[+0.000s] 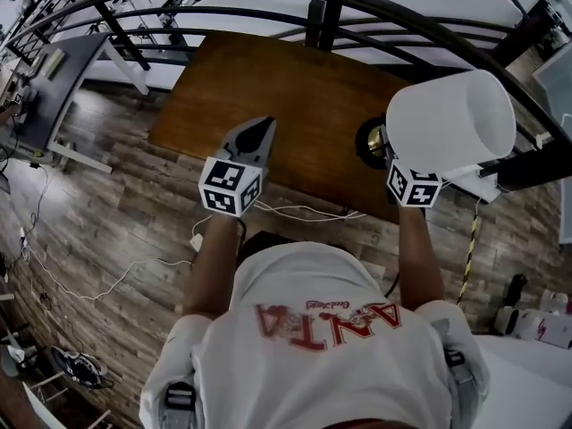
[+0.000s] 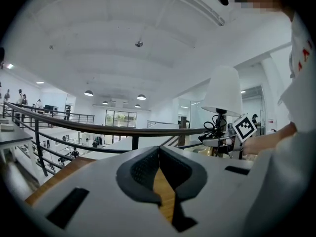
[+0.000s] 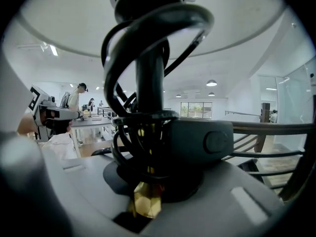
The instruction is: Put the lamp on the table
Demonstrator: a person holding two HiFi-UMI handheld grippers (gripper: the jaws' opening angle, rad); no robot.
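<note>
Right tongs (image 3: 146, 184) clamp lamp (image 1: 451, 119) over table (image 1: 268, 88); left tongs (image 2: 159, 164) closed, empty.

The brown table (image 1: 268, 96) stands on a wood floor (image 1: 116, 213). The lamp (image 1: 451, 119) has its round dark base (image 1: 369, 141) at the table's 4 o'clock edge; I cannot tell if it touches. White cables (image 1: 304, 211) lie on the floor at 6 o'clock.

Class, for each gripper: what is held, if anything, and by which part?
The right gripper holds the lamp by its dark stem, below the white shade, where the cord coils. The left gripper holds nothing; its jaws are together.
</note>
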